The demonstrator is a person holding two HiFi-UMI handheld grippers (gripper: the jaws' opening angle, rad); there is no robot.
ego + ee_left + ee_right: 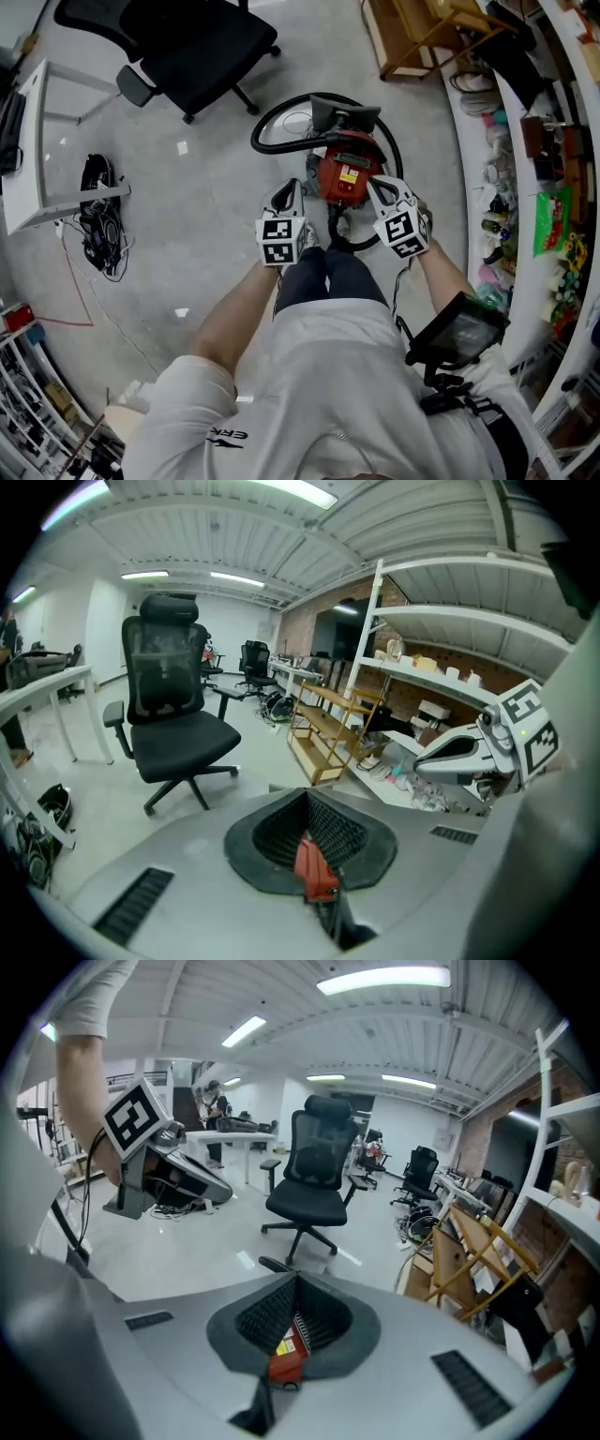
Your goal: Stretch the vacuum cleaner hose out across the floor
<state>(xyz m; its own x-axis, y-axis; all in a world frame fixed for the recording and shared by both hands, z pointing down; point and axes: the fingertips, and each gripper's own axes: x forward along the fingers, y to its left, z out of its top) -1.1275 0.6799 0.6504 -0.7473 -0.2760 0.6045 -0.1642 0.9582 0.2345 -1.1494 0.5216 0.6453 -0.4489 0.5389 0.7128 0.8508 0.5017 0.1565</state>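
Both tongs were shut with nothing between them. The left tongs [296, 186] and right tongs [377, 184] hung side by side over the vacuum, apart from each other and pointing down and away from the person. In the left gripper view the pads of the left tongs [307, 801] met along one seam, and a strip of the red vacuum [315, 872] showed in the gap behind the tips. The right gripper view showed the right tongs [292, 1290] closed the same way, with the vacuum [285, 1357] seen below them.

Grey floor [211, 192] filled most of the head view. Cluttered white shelves [525, 141] ran along the right side. A white desk [33, 155] stood at the far left. A black chair [192, 47] stood on the far side, left of centre, and a wooden rack [412, 42] at the far right.

The red vacuum [347, 173] sat on the floor just beyond the person's feet, between the two tongs. The black hose [277, 150] lay coiled in a loop around it, reaching out to the far left of the body and curving back round its right side to the near end. Neither tongs touched the hose. A bundle of cables [98, 214] lay on the floor near the desk, well apart from the vacuum.
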